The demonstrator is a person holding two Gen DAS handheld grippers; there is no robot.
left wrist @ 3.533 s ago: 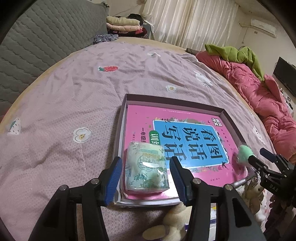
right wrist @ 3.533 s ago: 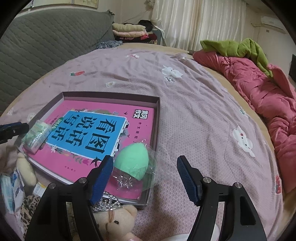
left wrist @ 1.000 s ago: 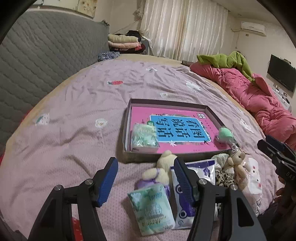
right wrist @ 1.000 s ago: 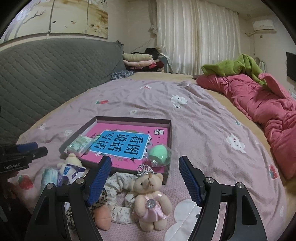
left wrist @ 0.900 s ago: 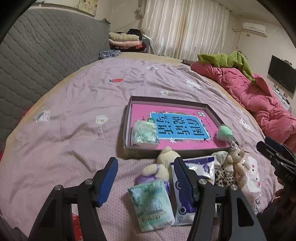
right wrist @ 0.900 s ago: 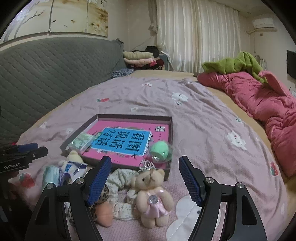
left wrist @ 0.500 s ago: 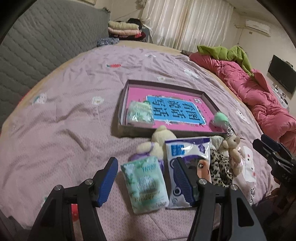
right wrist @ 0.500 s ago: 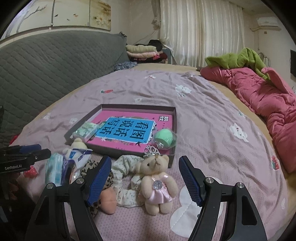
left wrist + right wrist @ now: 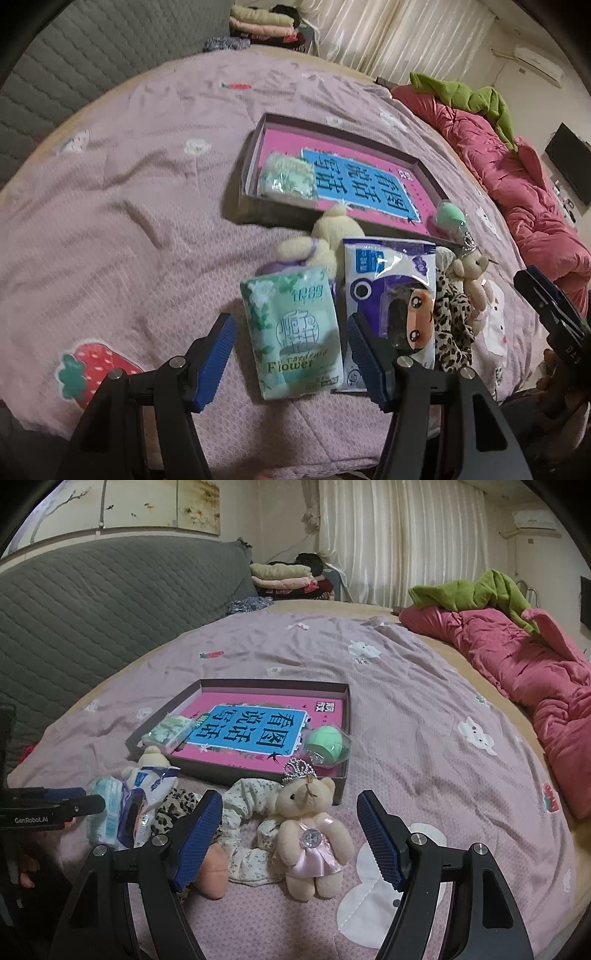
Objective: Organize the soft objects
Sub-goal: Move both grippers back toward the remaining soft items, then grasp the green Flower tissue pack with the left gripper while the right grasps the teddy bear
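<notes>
A shallow box (image 9: 255,212) with a pink and blue book in it lies on the bed. Inside it are a green tissue pack (image 9: 288,177) and a bagged green sponge (image 9: 327,746). In front of the box lie another green tissue pack (image 9: 293,328), a blue and white packet (image 9: 389,291), a cream plush (image 9: 328,236), a leopard scrunchie (image 9: 452,321), a floral scrunchie (image 9: 247,827) and a crowned teddy bear (image 9: 310,827). My left gripper (image 9: 290,354) is open, its blue pads apart on either side of the near tissue pack. My right gripper (image 9: 290,838) is open above the teddy bear.
The bed has a lilac quilt (image 9: 129,192) with strawberry and flower patches. A grey padded headboard (image 9: 92,605) is at the left, a red duvet (image 9: 535,672) with a green cloth at the right. Folded clothes (image 9: 284,576) are stacked at the back.
The left gripper has sunk and tilted down toward the near tissue pack, which now lies between its fingers. The right gripper has tipped slightly down over the teddy bear.
</notes>
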